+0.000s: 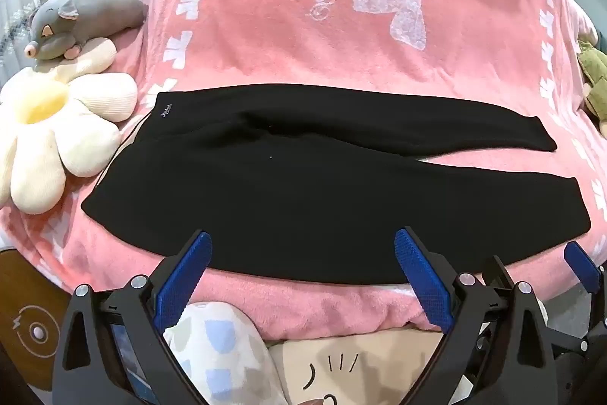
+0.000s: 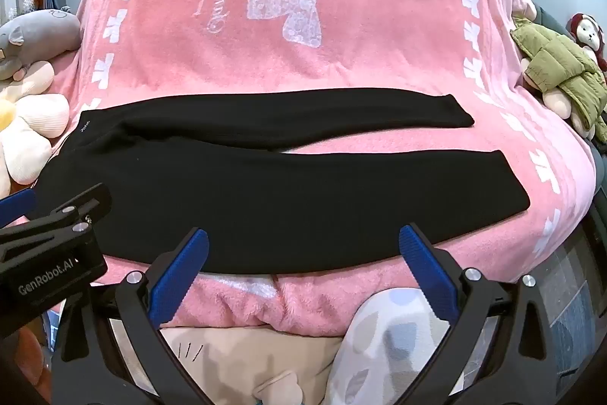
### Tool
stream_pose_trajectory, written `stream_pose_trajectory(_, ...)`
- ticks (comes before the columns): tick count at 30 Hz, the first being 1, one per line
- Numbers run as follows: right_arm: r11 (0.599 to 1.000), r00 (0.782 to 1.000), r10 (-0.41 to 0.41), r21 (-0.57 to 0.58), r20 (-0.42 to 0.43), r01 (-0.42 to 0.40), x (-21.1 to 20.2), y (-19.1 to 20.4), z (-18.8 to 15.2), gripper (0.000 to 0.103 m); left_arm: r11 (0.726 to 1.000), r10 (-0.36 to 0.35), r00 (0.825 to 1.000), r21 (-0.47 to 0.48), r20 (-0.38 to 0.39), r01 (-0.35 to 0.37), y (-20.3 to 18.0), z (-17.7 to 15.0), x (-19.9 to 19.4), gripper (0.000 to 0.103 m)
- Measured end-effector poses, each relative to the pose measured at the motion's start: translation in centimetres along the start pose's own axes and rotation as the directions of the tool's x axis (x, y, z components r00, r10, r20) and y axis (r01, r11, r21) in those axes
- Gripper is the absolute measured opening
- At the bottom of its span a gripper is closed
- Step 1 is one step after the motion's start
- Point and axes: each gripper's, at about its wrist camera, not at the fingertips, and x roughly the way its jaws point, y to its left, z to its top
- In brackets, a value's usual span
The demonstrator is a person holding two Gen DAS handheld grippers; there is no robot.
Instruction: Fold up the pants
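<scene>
Both tongs, left (image 1: 301,247) and right (image 2: 303,245), gape wide, empty; black pants (image 1: 322,200) ahead, flower cushion (image 1: 57,135) beyond their waistband, logo unreadable.

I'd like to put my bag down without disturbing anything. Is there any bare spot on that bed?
Yes: the pink blanket beyond the black pants, around the white bow print, is bare. The left edge is crowded with the flower cushion and grey plush; the right edge holds a green-jacketed doll.
</scene>
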Motion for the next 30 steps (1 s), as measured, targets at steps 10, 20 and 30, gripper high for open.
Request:
stream_pose_trajectory(10, 1.0, 1.0, -0.002, -0.001, 0.012, 0.002, -0.8, -0.1, 0.1, 0.098, 1.0, -0.002, 1.0, 0.009, 0.014, 0.002, 0.5, 0.0, -0.2, 0.095)
stream_pose_trajectory(20, 1.0, 1.0, -0.001, 0.0, 0.012, 0.001, -0.4, 0.1, 0.0, 0.098, 1.0, 0.015, 1.0, 0.003, 0.014, -0.016, -0.3, -0.6, 0.1, 0.095)
stream_pose_trajectory(30, 1.0, 1.0, -0.002, 0.0, 0.01, 0.002, -0.3, 0.2, 0.1, 0.098, 1.0, 0.007, 1.0, -0.002, 0.003, -0.007, 0.0, -0.3, 0.3, 0.095)
